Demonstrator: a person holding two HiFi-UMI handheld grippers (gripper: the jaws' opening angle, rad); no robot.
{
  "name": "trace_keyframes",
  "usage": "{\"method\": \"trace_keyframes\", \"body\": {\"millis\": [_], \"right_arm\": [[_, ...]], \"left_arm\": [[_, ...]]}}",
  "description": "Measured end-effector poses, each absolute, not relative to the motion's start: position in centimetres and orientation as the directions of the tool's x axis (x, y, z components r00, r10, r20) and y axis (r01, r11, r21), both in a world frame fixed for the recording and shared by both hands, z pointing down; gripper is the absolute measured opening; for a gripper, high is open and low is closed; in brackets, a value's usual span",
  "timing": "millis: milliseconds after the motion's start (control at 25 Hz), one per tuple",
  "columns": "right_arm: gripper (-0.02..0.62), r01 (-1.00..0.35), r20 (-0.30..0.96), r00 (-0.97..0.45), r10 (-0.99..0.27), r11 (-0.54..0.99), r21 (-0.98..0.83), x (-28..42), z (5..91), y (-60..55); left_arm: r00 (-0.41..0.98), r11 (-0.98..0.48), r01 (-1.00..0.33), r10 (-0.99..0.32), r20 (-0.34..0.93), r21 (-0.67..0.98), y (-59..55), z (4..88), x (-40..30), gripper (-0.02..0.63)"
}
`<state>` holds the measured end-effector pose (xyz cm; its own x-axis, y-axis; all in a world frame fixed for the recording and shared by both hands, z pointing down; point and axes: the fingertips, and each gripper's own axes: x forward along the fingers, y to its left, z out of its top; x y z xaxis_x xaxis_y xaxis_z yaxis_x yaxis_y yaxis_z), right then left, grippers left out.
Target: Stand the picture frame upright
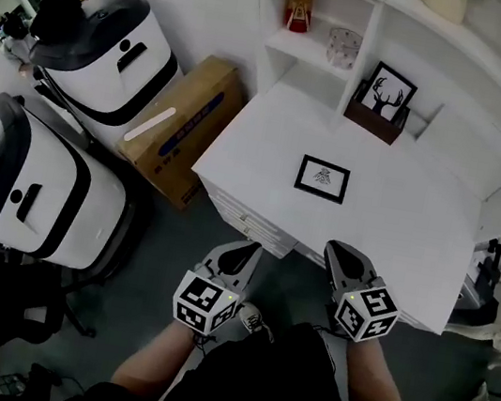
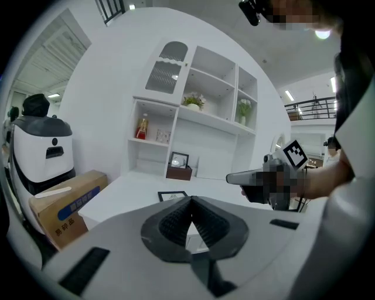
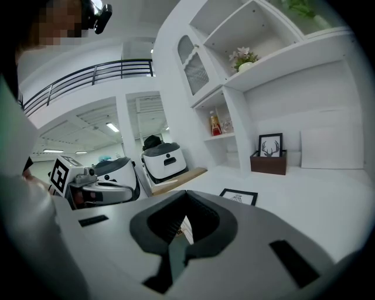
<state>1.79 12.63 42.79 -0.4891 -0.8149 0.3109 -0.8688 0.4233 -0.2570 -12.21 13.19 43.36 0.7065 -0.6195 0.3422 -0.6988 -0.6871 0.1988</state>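
While the picture frame [image 1: 322, 178] lies flat on the white desk [image 1: 407, 231], both claws hover closed and empty short of it.

The left gripper [image 1: 246, 247] has its 2 jaws pressed together with nothing between them; the right gripper [image 1: 334, 250], just beside it, is closed the same way; their tips sit at the desk's near edge, the left one over the floor; the frame is ahead of both, face up, apart from the jaws and slightly nearer the right one; farther ahead, past the frame, a deer picture [image 1: 387, 92] stands upright in a brown box by the shelves; a cardboard box [image 1: 182, 126] and 2 white machines [image 1: 104, 51] stand off to the left gripper's left.
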Motion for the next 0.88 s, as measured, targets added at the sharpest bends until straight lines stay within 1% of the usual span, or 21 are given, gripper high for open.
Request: {"method": "trace_keyframes", "body": {"millis": [320, 880], "right_arm": [[0.003, -0.881, 0.341, -0.468, -0.815, 0.400, -0.252, 0.9, 42.9, 11.8], [0.003, -0.884, 0.368, -0.464, -0.806, 0.390, -0.259, 0.5, 43.9, 9.0]], "left_arm": [[0.730, -0.700, -0.676, -0.595, 0.338, 0.229, 12.9, 43.9, -12.8, 0.005], [0.721, -0.682, -0.687, -0.599, 0.348, 0.250, 10.2, 44.5, -13.6, 0.005]]}}
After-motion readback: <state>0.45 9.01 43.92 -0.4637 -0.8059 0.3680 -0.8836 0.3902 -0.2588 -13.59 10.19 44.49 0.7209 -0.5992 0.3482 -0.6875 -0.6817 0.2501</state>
